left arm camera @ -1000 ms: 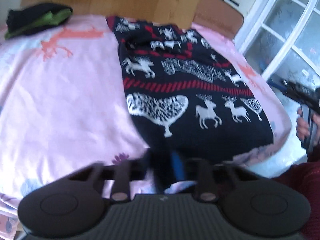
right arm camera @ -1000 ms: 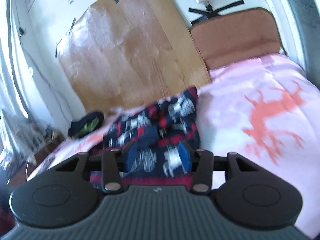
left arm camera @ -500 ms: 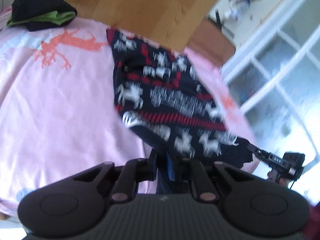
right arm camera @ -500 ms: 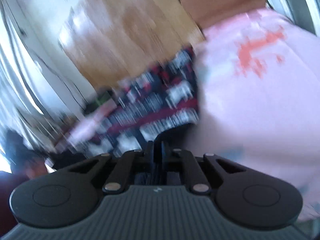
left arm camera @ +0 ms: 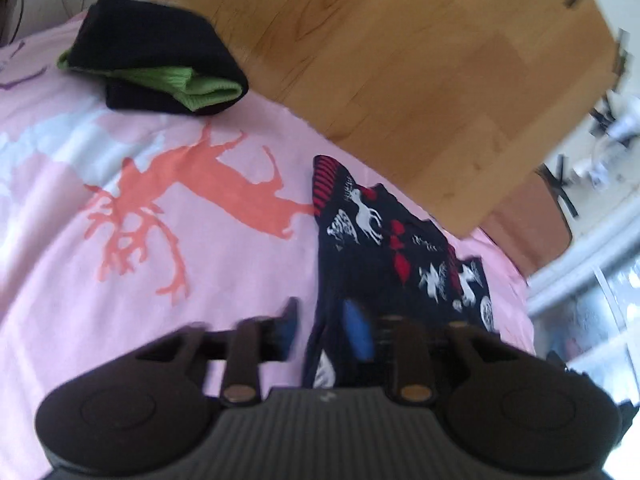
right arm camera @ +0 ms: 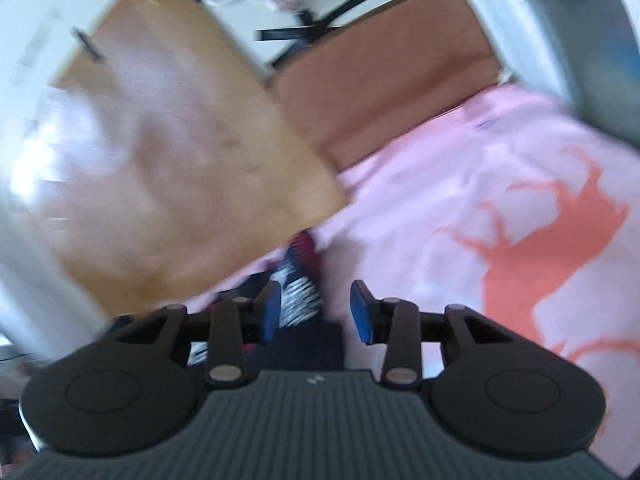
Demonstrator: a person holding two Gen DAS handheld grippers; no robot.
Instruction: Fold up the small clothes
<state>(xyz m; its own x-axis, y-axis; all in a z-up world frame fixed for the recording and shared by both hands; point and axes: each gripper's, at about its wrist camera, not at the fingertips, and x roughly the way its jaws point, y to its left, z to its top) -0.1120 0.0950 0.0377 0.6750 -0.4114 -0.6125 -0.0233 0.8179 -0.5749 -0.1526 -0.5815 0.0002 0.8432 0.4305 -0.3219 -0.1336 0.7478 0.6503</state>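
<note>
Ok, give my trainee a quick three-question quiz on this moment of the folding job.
1. True or false: the patterned sweater lies on the pink bedsheet.
2. What sits at the far corner of the sheet, by the wooden board? A) black and green folded garment B) white towel C) shoe
3. Fill in: both the left gripper and the right gripper have jaws that are ____.

Key: 1 true; 2 A, the black and green folded garment; 3 opening, with sweater cloth lying between each pair.

No legible text, label, brand or number in either view; a small pale mark on each gripper body is unreadable.
</note>
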